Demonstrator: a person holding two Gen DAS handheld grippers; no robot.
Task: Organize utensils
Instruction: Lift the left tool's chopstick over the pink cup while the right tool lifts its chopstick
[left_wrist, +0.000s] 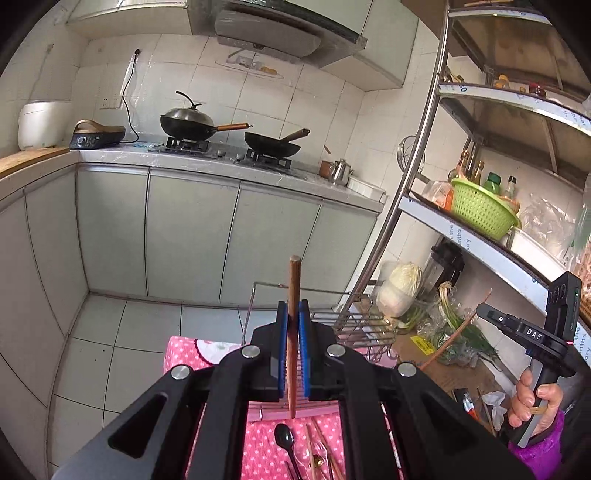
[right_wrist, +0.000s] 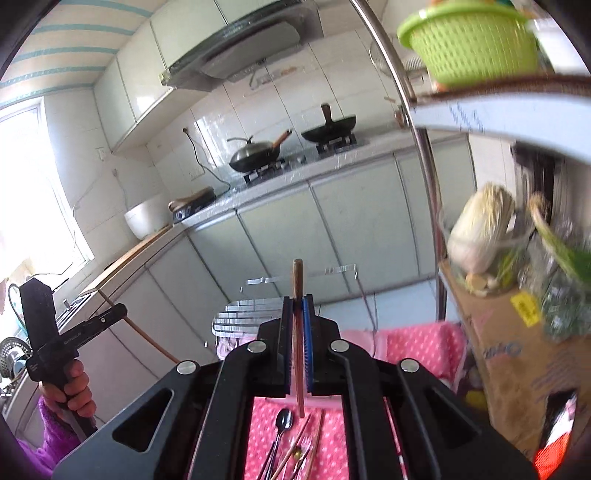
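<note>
In the left wrist view my left gripper (left_wrist: 294, 304) is shut on a brown wooden chopstick (left_wrist: 294, 280) that stands upright between the blue pads. Far right in that view, a hand holds my right gripper (left_wrist: 482, 309), which is clamped on a thin reddish chopstick (left_wrist: 456, 334). In the right wrist view the right gripper (right_wrist: 298, 300) pinches its own chopstick (right_wrist: 297, 277) upright. The left gripper (right_wrist: 122, 313) shows at the left with its slanting stick (right_wrist: 147, 336). Below both lie a black spoon (left_wrist: 284, 435) (right_wrist: 284, 419) and several more utensils on a pink dotted cloth (left_wrist: 258, 450) (right_wrist: 332, 443).
A metal wire rack (left_wrist: 354, 325) (right_wrist: 243, 314) stands just beyond the cloth. A steel shelf unit (left_wrist: 491, 251) on the right holds a green basket (left_wrist: 480, 210) (right_wrist: 472, 44), with cabbage (right_wrist: 476, 229) and a cardboard box (right_wrist: 517, 350) below. Across the tiled floor are counter cabinets (left_wrist: 192, 229) with two woks.
</note>
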